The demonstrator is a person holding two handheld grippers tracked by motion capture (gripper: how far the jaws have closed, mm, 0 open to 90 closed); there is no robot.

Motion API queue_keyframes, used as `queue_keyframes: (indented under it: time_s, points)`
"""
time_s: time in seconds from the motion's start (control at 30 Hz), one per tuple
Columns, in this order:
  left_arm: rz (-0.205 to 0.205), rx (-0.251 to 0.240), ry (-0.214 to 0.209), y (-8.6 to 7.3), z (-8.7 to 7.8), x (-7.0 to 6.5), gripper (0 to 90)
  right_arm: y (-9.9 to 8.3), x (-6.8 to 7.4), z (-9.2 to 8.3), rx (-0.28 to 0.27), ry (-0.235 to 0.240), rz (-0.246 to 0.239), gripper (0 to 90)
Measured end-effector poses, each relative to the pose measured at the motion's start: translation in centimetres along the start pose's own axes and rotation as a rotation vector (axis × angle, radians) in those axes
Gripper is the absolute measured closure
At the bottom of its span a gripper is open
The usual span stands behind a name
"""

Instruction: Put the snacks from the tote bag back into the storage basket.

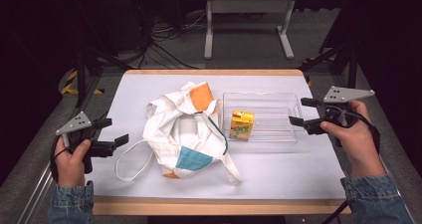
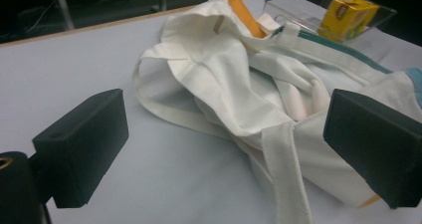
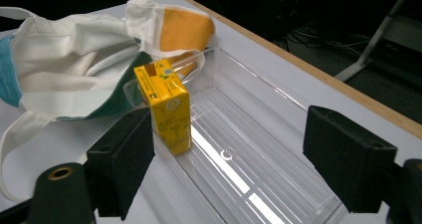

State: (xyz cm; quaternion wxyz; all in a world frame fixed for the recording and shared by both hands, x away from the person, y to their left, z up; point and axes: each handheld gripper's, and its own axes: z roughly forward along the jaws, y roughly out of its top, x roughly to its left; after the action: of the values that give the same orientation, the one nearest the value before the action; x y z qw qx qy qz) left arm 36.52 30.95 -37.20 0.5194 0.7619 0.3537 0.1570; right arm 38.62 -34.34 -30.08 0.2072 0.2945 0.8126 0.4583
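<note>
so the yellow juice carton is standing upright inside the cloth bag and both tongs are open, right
Not quite. The yellow juice carton stands upright in the clear plastic tray, beside the cloth bag, not inside it; the high view and the right gripper view show this. The rest holds: the left tongs and right tongs are both open, gripping nothing.

Matt cloth bag [image 1: 185, 129], glossy clear plastic tray [image 1: 278, 134], yellow cardboard carton [image 1: 242, 125].

denim sleeves [image 1: 72, 200], black fingers [image 2: 82, 147], grey plates [image 1: 347, 93]
</note>
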Motion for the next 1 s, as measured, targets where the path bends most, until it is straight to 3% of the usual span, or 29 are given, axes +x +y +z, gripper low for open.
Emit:
queue_keyframes:
  time_s: [0.03,0.1,0.23,0.43,0.67,0.77,0.83,1.0]
  points:
    - [0.018,-0.011,-0.023,-0.2,-0.1,0.0,4.0,-0.2,0.0,-0.1,0.005,-0.015,-0.001,20.2]
    - [0.031,-0.028,-0.014,-0.5,-0.2,0.1,4.0,-0.8,0.0,-0.4,0.017,-0.044,-0.006,20.2]
    - [0.036,-0.032,-0.021,-0.8,-0.4,0.3,4.1,-2.3,0.0,-0.9,-0.005,-0.046,0.02,18.7]
    - [0.031,-0.03,-0.002,-1.0,-0.4,0.5,4.1,-4.4,-0.1,-1.3,-0.021,-0.053,0.062,18.5]
    - [0.025,-0.033,0.013,-1.4,-0.3,0.8,3.9,-6.9,-0.1,-1.2,-0.091,-0.057,0.099,16.9]
    - [0.019,-0.03,0.012,-1.7,-0.2,1.0,3.9,-8.3,0.1,-0.7,-0.078,-0.105,0.11,16.9]
    - [0.015,-0.029,0.014,-1.7,-0.1,1.1,3.9,-8.6,0.1,-0.5,-0.076,-0.108,0.118,16.9]
    - [0.011,-0.019,0.01,-2.5,0.3,1.6,3.9,-10.6,0.4,-0.7,-0.14,-0.122,0.156,16.9]
